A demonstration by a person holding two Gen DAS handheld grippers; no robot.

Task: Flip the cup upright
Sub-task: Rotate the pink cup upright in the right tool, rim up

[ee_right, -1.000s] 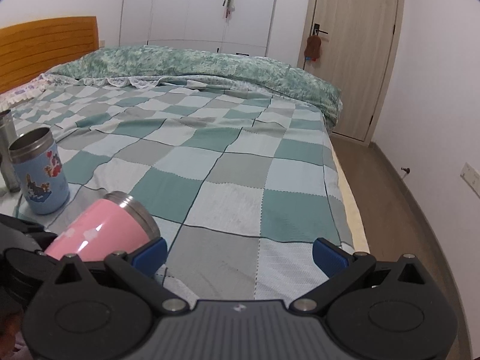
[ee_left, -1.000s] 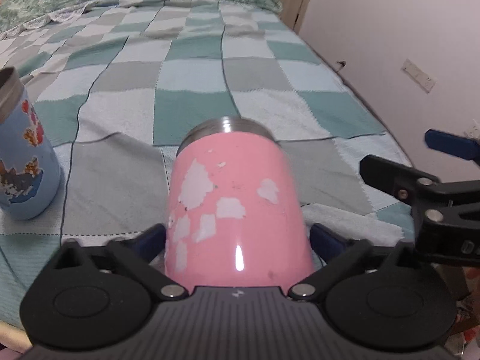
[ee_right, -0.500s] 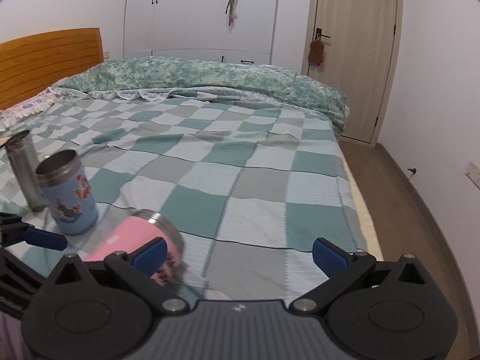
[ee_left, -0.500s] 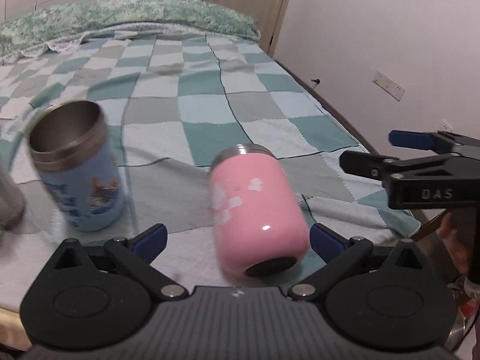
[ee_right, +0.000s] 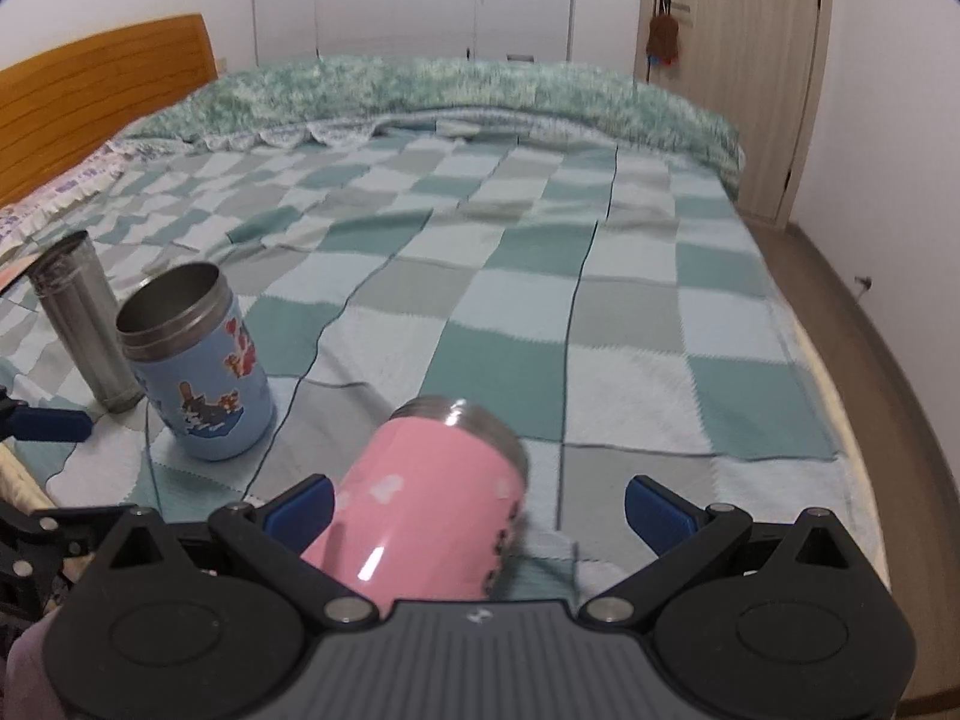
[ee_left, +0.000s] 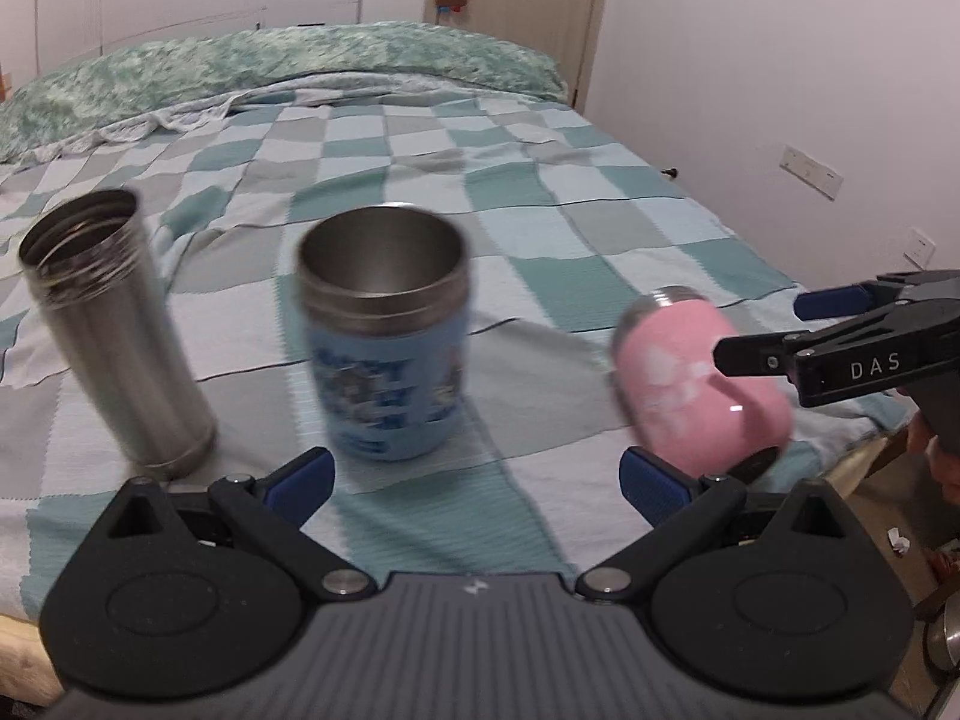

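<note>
Going left to right from my left gripper (ee_left: 474,477): a steel flask (ee_left: 114,330) stands upright beyond and outside my left finger, a blue cup (ee_left: 384,336) stands upright dead ahead between the two pads, and the pink cup (ee_left: 699,381) lies on its side beyond and outside my right finger, on the checked blanket (ee_left: 540,198). My left fingers are spread wide and hold nothing. Farther right, my right gripper (ee_left: 840,324) reaches in over the pink cup's far side. From that right gripper (ee_right: 477,501), the pink cup (ee_right: 426,510) sits just ahead, low between the fingers but pushed toward the left pad (ee_right: 300,504), with clear blanket between it and the right pad; those fingers are also wide apart and empty. The cup's long axis runs away from me and tilts to the right, steel rim at the far end, base nearest my palm. I judge the right hand to be the nearer one, so the flip falls to it: centre on the body, close across the axis, then swing the rim up. The round wall may roll under the first touch.
</note>
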